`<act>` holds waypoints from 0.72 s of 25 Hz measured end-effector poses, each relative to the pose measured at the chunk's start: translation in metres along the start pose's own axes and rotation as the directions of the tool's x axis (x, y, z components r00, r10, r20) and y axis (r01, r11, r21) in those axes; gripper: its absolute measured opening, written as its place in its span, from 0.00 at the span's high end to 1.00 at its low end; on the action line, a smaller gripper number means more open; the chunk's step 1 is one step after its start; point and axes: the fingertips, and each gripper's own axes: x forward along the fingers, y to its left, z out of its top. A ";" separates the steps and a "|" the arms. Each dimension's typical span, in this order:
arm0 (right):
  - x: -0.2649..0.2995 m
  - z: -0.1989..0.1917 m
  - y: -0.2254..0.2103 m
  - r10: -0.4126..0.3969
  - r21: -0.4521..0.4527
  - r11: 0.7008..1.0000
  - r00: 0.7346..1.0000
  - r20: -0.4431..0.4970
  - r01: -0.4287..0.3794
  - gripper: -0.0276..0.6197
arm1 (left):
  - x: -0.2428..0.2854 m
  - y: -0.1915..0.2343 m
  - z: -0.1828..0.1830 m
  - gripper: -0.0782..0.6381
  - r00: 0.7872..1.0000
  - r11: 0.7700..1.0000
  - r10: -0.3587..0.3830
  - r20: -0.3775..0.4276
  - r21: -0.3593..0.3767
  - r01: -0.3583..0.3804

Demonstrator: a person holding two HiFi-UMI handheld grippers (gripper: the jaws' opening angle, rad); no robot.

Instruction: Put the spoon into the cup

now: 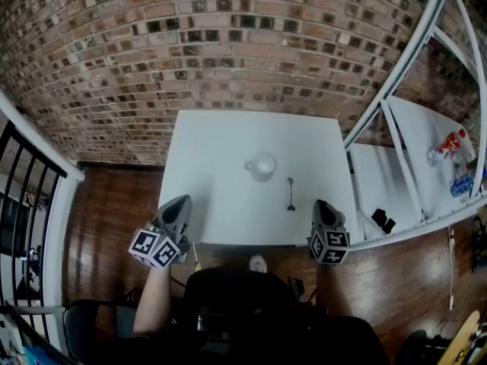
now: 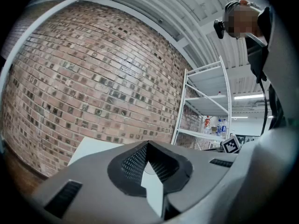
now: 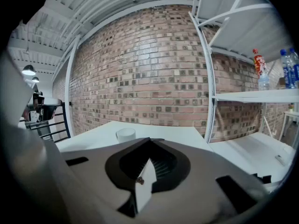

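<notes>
A white cup (image 1: 261, 166) stands near the middle of the white table (image 1: 213, 143). The metal spoon (image 1: 290, 194) lies to its right, handle toward the near edge. My left gripper (image 1: 173, 217) hovers at the table's near left edge, shut and holding nothing. At the near right edge my right gripper (image 1: 326, 219) is also shut and holds nothing, a little short of the spoon. In the right gripper view the cup (image 3: 125, 134) shows beyond the closed jaws of the right gripper (image 3: 149, 141); the spoon is hidden there. The left gripper (image 2: 147, 146) points level along the table.
A brick wall (image 1: 228, 44) runs behind the table. A white shelf rack (image 1: 411, 173) stands to the right, with bottles and packets (image 1: 449, 147) and a black item (image 1: 383, 220) on it. A black railing (image 1: 23, 173) is at the left.
</notes>
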 end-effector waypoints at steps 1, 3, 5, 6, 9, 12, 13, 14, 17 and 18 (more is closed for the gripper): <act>0.005 -0.001 0.000 0.002 -0.001 1.000 1.000 -0.008 -0.002 0.95 | 0.001 0.000 0.000 0.90 1.000 1.000 0.001 0.002 -0.001 -0.001; 0.014 -0.005 0.000 0.001 -0.001 1.000 1.000 -0.023 -0.001 0.95 | 0.003 0.000 -0.003 0.90 1.000 1.000 0.004 0.000 0.000 -0.004; 0.018 -0.010 -0.001 -0.005 0.004 1.000 0.999 -0.038 0.005 0.95 | 0.005 -0.002 -0.007 0.90 1.000 1.000 0.007 -0.017 0.010 -0.006; 0.019 -0.013 -0.001 -0.004 0.006 1.000 0.999 -0.047 0.005 0.95 | 0.005 -0.002 -0.010 0.90 1.000 1.000 0.009 -0.029 0.019 -0.008; 0.026 -0.026 0.006 0.012 -0.001 1.000 0.996 -0.088 -0.012 0.95 | 0.003 0.000 -0.014 0.90 0.999 0.999 0.023 -0.049 0.024 -0.022; 0.034 -0.042 0.013 0.030 -0.013 0.999 0.990 -0.137 -0.032 0.91 | 0.002 0.002 -0.020 0.90 0.998 0.999 0.035 -0.059 0.018 -0.034; 0.037 -0.047 0.014 0.032 -0.015 0.999 0.988 -0.151 -0.035 0.91 | 0.002 0.002 -0.023 0.90 0.997 0.999 0.038 -0.064 0.016 -0.037; 0.039 -0.052 0.016 0.033 -0.015 0.999 0.986 -0.164 -0.036 0.91 | 0.001 0.002 -0.026 0.90 0.997 0.999 0.041 -0.070 0.013 -0.040; 0.044 -0.067 0.018 0.036 -0.004 0.999 0.978 -0.205 -0.037 0.91 | 0.001 0.005 -0.033 0.90 0.995 0.999 0.046 -0.089 0.000 -0.046; 0.047 -0.072 0.019 0.039 0.002 0.999 0.974 -0.223 -0.039 0.86 | 0.002 0.005 -0.035 0.90 0.994 0.999 0.047 -0.095 -0.004 -0.047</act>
